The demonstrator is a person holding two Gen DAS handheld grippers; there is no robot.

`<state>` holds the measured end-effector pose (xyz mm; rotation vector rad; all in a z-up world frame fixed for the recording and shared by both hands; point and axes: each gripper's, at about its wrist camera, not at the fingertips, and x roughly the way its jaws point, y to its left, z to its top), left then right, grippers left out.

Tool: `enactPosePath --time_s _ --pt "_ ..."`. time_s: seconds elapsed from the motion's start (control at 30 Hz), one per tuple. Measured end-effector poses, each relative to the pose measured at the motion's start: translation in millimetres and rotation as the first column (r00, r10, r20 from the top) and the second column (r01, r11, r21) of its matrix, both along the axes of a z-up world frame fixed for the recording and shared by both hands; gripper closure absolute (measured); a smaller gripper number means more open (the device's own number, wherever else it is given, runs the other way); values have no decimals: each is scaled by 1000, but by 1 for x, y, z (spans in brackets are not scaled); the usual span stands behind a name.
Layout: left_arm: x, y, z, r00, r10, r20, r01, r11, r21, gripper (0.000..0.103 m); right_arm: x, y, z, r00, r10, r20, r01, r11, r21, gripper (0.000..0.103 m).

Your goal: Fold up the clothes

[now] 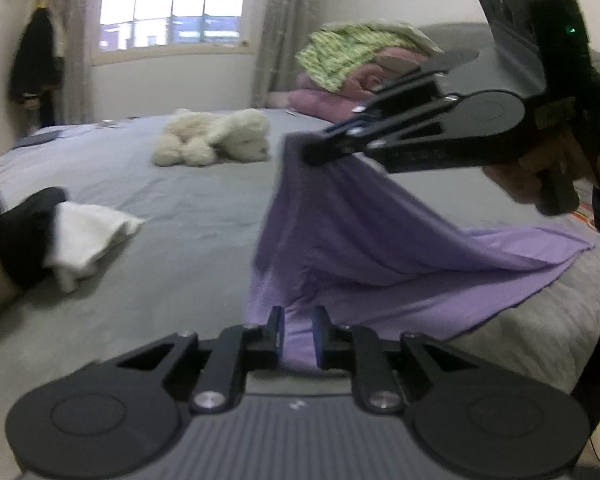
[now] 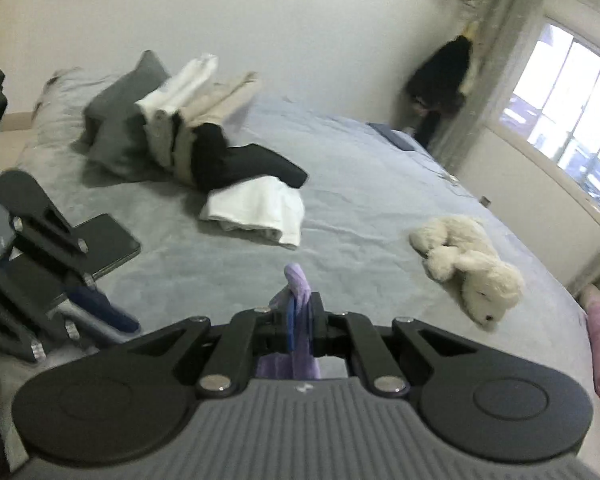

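Right gripper (image 2: 300, 320) is clamped narrowly on a bunched fold of the thin lilac jersey garment (image 1: 340, 232), raised above the grey quilted bed (image 1: 160, 208). Left gripper (image 1: 298, 334) has cloth between its jaws – whether the pads still press cannot be told. Nearer than the white plush toy (image 1: 216, 136), the garment drapes limply – light, soft and stretchy. Hems or corners are judged the best holds.

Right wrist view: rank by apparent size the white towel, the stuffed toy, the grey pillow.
1. Grey pillow
2. White towel and stuffed toy: about alike, so no order between them.

The toy lies nearer the camera and the pillow farthest, so real sizes may differ from how they look.
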<state>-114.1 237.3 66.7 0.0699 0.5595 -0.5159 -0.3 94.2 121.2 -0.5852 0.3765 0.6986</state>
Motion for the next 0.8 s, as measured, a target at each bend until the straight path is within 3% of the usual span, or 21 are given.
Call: enactPosePath --time_s 0.1,0.2,0.47,0.57,0.7,0.8 --pt "19 -17 -2 998 -62 -31 61 998 -12 87 0 2 -5 999 -49 11 48 998 43 98" --pt "40 -28 -8 995 -64 -72 62 998 -21 87 1 2 -4 998 -53 -14 54 994 93 98" --pt "82 -7 -29 981 98 -168 -126 977 -171 88 -16 -1 -14 996 -52 -76 65 982 176 97" --pt "78 -9 -34 977 129 -171 -149 983 -110 90 -14 -3 -18 995 -59 -84 74 979 191 97" --pt "61 -17 -22 992 107 -67 -108 994 -13 86 -6 -8 -16 994 -68 -90 86 975 207 97" --pt "62 -27 -16 996 84 -19 -82 994 76 54 -6 -11 -13 994 -57 -91 76 972 223 97"
